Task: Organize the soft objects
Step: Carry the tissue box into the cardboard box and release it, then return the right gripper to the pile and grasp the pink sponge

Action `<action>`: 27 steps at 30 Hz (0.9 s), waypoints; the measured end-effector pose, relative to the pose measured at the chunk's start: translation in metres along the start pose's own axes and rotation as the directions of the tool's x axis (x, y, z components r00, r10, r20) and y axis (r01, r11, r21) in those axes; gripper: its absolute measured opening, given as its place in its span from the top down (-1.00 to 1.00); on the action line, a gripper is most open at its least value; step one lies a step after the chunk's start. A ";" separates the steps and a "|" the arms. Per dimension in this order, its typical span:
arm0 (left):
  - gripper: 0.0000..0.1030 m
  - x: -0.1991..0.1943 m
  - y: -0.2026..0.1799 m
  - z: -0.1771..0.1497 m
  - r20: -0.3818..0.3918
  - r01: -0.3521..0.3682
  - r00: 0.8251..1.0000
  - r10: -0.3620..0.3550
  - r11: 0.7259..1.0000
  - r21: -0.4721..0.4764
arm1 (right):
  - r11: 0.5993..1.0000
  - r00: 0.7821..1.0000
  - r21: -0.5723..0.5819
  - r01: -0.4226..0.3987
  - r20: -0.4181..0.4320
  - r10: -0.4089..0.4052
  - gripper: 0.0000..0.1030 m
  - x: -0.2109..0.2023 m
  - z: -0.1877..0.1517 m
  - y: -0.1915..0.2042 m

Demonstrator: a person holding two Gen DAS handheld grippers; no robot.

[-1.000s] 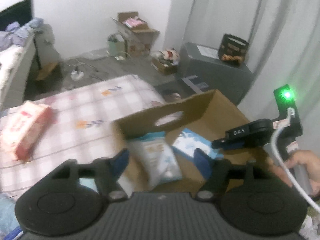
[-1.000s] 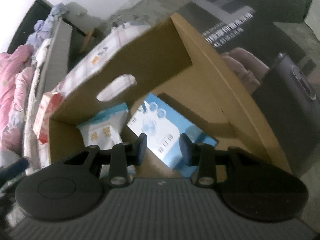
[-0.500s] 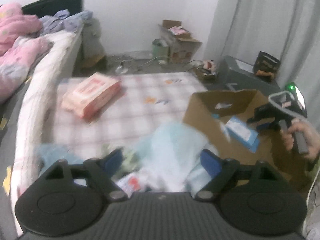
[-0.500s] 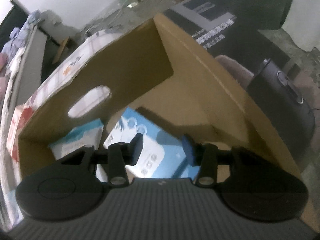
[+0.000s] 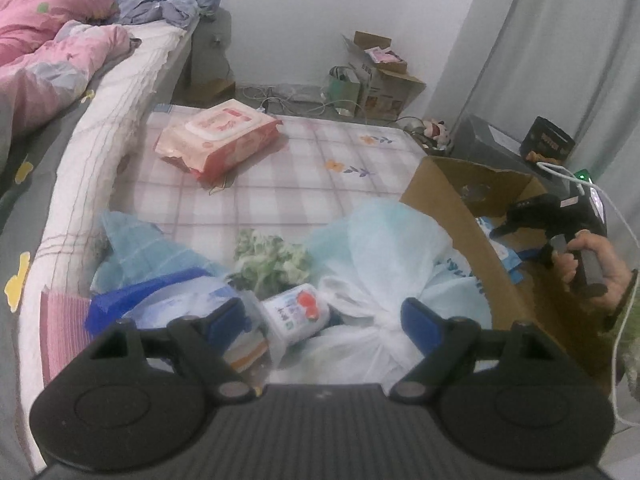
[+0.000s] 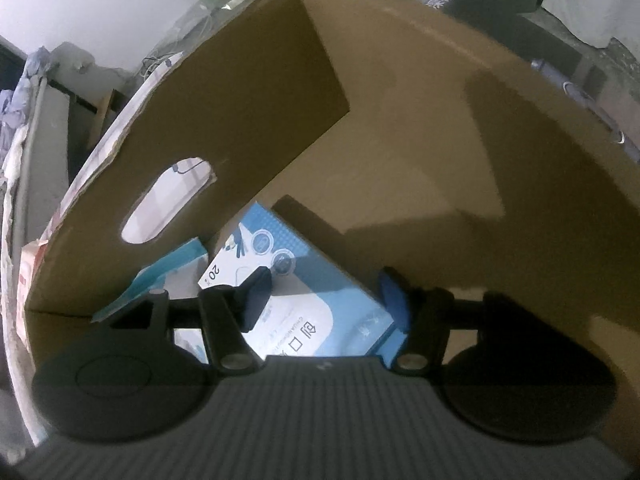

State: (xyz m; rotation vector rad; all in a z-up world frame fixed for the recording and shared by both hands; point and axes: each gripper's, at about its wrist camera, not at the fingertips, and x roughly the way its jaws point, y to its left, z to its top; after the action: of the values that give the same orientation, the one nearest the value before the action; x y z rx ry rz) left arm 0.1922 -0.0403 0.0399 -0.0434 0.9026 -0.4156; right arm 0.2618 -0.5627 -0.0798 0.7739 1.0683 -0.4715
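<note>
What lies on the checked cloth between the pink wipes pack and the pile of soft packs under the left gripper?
Bare checked cloth, as the left wrist view shows, from the pink wipes pack to the pile beneath the open left gripper.

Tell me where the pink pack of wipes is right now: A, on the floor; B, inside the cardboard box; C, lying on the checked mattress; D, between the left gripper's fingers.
C: the pink pack of wipes lies flat on the checked mattress, apart from the cardboard box and the left gripper.
</note>
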 end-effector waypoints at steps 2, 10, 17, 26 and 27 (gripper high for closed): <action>-0.68 -0.003 0.002 -0.003 0.005 0.000 1.000 0.000 1.000 -0.002 | 1.000 1.000 0.006 0.001 0.006 -0.001 -0.17 0.001 -0.002 0.006; -0.68 -0.015 0.018 -0.016 0.020 -0.026 0.999 0.026 1.000 -0.015 | 0.999 0.999 0.038 -0.022 0.030 0.021 -0.21 0.006 -0.002 0.014; -0.68 -0.038 0.039 -0.030 0.064 -0.049 0.997 0.050 0.998 -0.028 | 0.998 0.995 0.036 -0.057 0.078 0.054 -0.32 -0.014 0.002 0.008; -0.68 -0.058 0.065 -0.045 0.112 -0.068 0.991 0.072 0.997 -0.041 | 0.975 0.967 -0.079 -0.205 0.135 0.215 -0.37 -0.095 -0.017 0.038; -0.68 -0.059 0.066 -0.047 0.113 -0.073 0.991 0.077 0.997 -0.040 | 0.968 0.962 -0.106 -0.229 0.126 0.241 -0.37 -0.103 -0.021 0.044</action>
State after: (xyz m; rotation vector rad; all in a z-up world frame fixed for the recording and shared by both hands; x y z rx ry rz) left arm 0.1459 0.0487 0.0415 -0.0650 0.7961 -0.3241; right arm 0.2359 -0.5202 0.0231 0.7658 0.8503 -0.2679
